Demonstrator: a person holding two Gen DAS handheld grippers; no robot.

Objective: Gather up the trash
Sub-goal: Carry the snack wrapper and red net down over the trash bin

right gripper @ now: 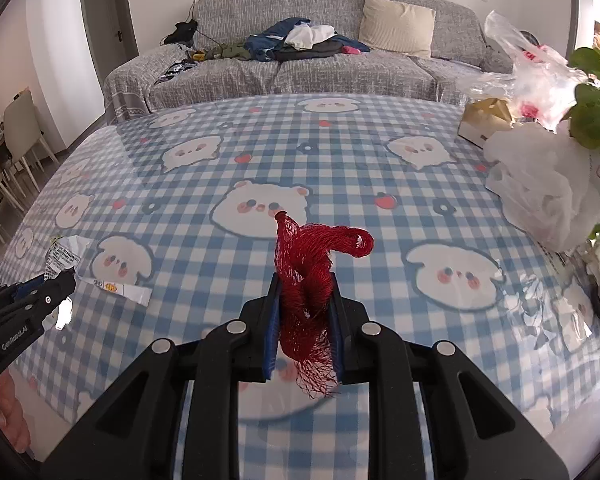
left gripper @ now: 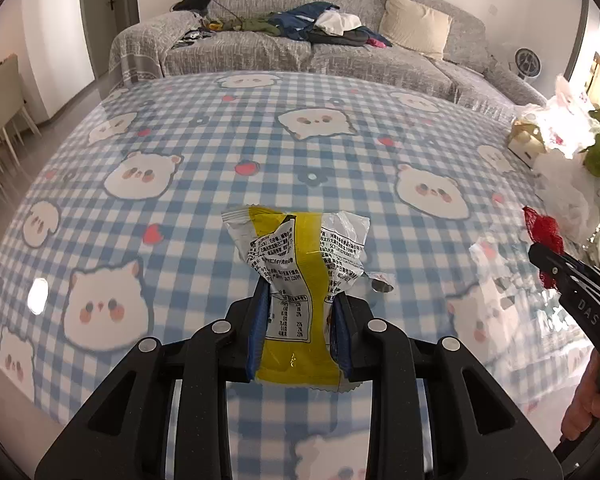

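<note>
Carry step: you're holding both pieces clear of the table point(left gripper: 204, 148). Left gripper point(left gripper: 300, 300) is clamping the yellow wrapper point(left gripper: 296, 264), right gripper point(right gripper: 303, 284) is pinching the red mesh net point(right gripper: 306, 264). Next you're needing a bin; none showing, possibly the plastic bags point(right gripper: 540, 184) at the table's right edge.

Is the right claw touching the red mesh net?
Touching. The right wrist view shows the right claw with both blue pads pressed on the bunched red mesh net.
</note>
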